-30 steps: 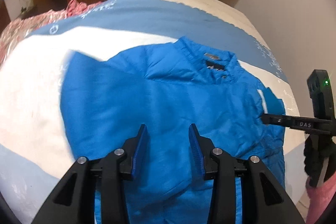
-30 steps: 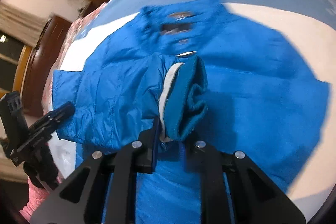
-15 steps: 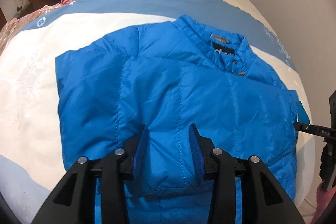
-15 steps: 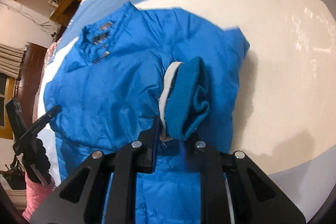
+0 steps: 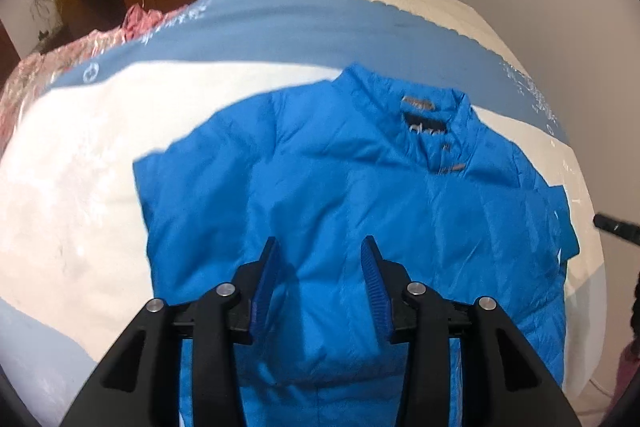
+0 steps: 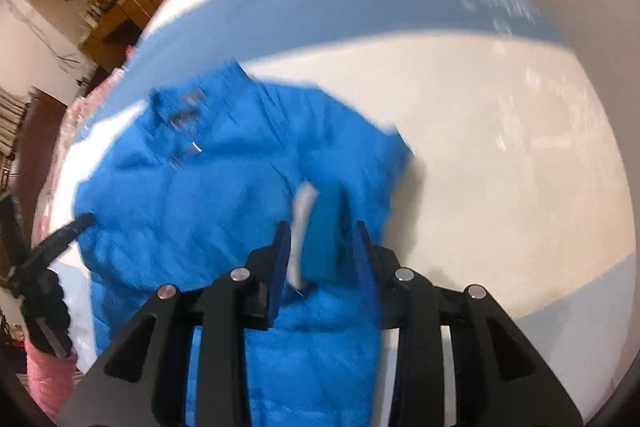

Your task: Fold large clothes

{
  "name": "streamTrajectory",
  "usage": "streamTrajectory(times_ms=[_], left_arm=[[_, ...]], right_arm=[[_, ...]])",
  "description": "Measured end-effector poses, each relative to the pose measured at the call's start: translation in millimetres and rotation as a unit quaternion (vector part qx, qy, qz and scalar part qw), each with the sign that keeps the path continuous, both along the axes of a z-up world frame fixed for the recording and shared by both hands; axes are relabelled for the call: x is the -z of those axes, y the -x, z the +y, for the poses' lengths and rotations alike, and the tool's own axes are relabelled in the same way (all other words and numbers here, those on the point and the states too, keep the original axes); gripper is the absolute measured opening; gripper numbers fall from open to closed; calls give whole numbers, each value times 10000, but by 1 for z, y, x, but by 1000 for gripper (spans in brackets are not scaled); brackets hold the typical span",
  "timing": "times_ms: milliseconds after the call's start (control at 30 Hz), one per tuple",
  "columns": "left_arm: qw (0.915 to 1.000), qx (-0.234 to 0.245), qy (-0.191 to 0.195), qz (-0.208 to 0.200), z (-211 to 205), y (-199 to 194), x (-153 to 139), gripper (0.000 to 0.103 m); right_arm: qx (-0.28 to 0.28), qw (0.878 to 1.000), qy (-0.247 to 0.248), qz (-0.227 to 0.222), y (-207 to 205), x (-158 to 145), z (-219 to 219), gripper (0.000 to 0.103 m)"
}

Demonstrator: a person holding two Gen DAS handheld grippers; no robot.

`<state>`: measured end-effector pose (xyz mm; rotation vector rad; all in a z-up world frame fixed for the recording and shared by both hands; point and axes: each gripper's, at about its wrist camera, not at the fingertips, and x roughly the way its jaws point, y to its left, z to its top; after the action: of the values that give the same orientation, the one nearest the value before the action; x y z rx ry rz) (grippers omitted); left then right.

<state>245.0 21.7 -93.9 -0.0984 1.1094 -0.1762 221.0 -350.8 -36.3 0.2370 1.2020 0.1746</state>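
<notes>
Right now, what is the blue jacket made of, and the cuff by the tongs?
The blue jacket looks like thin, smooth nylon-type shell with soft filling: it has a slight sheen, stitched panel lines and puffy wrinkles. The cuff between the open right tongs looks like a duller, matte knit or fleece with a white edge, though blur leaves that unsure.

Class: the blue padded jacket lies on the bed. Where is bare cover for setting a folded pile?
Bare white cover borders the blue padded jacket's sleeve side; another bare patch flanks its other side. Crowded: pink crinkled bundle at the far edge.
</notes>
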Motion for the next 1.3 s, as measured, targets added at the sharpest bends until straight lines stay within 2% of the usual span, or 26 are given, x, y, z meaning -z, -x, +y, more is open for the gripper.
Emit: streamTrajectory(times_ms=[100, 200, 300, 367, 467, 600, 667, 767, 833, 933, 1033, 1100, 1167, 1300], left_arm=[[9999, 85, -102, -6, -12, -11, 2, 43], [9998, 90, -185, 12, -16, -21, 9, 43], [9995, 34, -317, 78, -15, -31, 20, 43], [9992, 45, -278, 282, -11, -39, 35, 43], [9992, 90, -195, 330, -7, -45, 47, 43], [9988, -7, -230, 424, -8, -51, 45, 43], [9989, -99, -270, 370, -7, -45, 35, 42], [9993, -11, -376, -63, -11, -19, 8, 43], [9991, 203, -300, -201, -19, 2, -3, 44], [9989, 298, -356, -79, -28, 16, 4, 44], [9983, 269, -475, 202, -34, 21, 30, 44], [9981, 292, -529, 146, -36, 23, 37, 45], [9963, 393, -767, 62, -43, 24, 42, 45], [9956, 337, -872, 63, -44, 26, 43, 45]], right_arm=[[-321, 9994, 79, 45, -18, 10, 28, 35], [-409, 9989, 9, 224, -33, 30, 44, 35], [-370, 9987, 131, 329, -40, 47, 49, 35], [-263, 9979, 279, 530, -45, 68, 45, 32], [-212, 9974, -38, 691, -47, 94, 36, 31], [-213, 9973, 56, 705, -46, 90, 37, 31], [-157, 9983, -100, 558, -38, 72, 34, 35], [-334, 9992, -169, 157, -17, 39, 41, 36], [-546, 9984, -151, 69, -6, 30, 51, 36], [-746, 9968, -151, 260, 6, 38, 62, 36], [-675, 9961, 40, 569, 9, 62, 66, 36], [-676, 9954, 66, 675, 8, 80, 71, 35], [-613, 9962, 8, 618, 9, 92, 71, 35], [-571, 9964, 73, 619, 10, 92, 73, 35]])
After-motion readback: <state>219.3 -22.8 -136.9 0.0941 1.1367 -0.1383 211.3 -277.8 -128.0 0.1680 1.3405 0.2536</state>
